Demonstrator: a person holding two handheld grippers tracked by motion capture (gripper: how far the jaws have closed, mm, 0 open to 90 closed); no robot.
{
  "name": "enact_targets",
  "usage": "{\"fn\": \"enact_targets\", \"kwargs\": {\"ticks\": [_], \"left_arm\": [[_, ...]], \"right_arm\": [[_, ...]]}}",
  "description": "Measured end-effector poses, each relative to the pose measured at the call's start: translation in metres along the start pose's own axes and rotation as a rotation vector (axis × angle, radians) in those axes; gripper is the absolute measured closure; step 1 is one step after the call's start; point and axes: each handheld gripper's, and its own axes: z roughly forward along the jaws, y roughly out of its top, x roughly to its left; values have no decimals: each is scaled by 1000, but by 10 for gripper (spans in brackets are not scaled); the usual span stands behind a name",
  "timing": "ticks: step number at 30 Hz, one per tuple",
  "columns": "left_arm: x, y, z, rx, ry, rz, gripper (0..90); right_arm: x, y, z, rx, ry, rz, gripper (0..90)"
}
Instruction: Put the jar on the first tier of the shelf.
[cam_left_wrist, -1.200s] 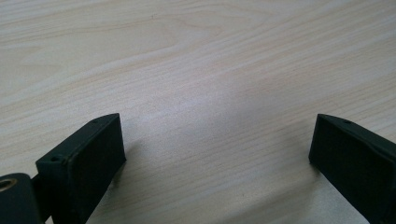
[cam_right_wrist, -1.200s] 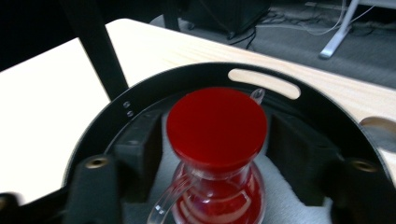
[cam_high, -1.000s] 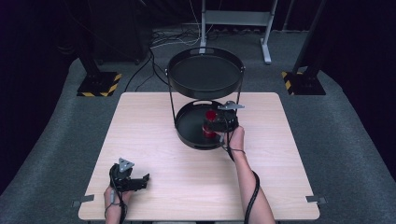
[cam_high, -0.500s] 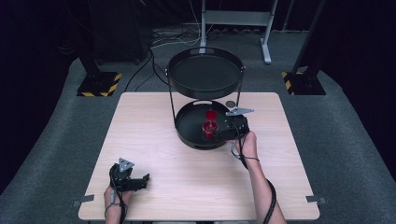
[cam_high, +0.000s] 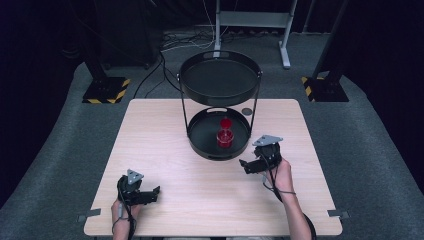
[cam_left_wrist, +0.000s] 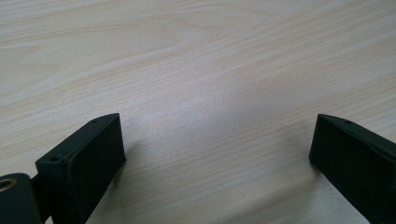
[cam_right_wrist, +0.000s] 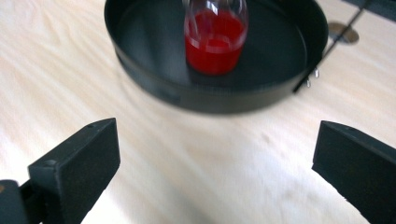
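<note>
Closest in, the right claw (cam_high: 248, 165) (cam_right_wrist: 214, 129): spread wide, jaws just been opening, nothing between them, only the bare pale wooden counter (cam_high: 165, 130) below. Placed just outside the near rim of the low round black metal tray (cam_high: 200, 146), apart from it, not touching.

Straight ahead of this claw, a little beyond that rim: the small clear glass jar of red liquid (cam_high: 225, 136) (cam_right_wrist: 215, 39). Standing upright and free on the tray floor, near the middle. Long axis vertical, so crossing the claw's line of reach. In the right gripper view, lying about on the midline between the two jaws.

Above the jar: the upper black tray (cam_high: 220, 101), carried on thin black posts (cam_high: 255, 112) and covering the lower one like a roof. Probably no way in from above, then; better a level approach from the open front, over the rim and between the posts.

Farthest from the jar: the left claw (cam_high: 152, 192) (cam_left_wrist: 217, 122). Also spread, with nothing between the jaws, low over bare counter at the near left, well apart from the tray. Clearly the right claw as the nearer one for any coming move on the jar.
</note>
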Motion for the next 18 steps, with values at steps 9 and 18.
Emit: {"fn": "enact_targets", "kwargs": {"ticks": [9, 18], "left_arm": [[0, 0, 0, -1, 1, 0, 28], [0, 0, 0, 0, 2, 0, 26]], "right_arm": [[5, -63, -10, 57, -33, 40, 0], [2, -112, -15, 64, -54, 129, 1]]}}
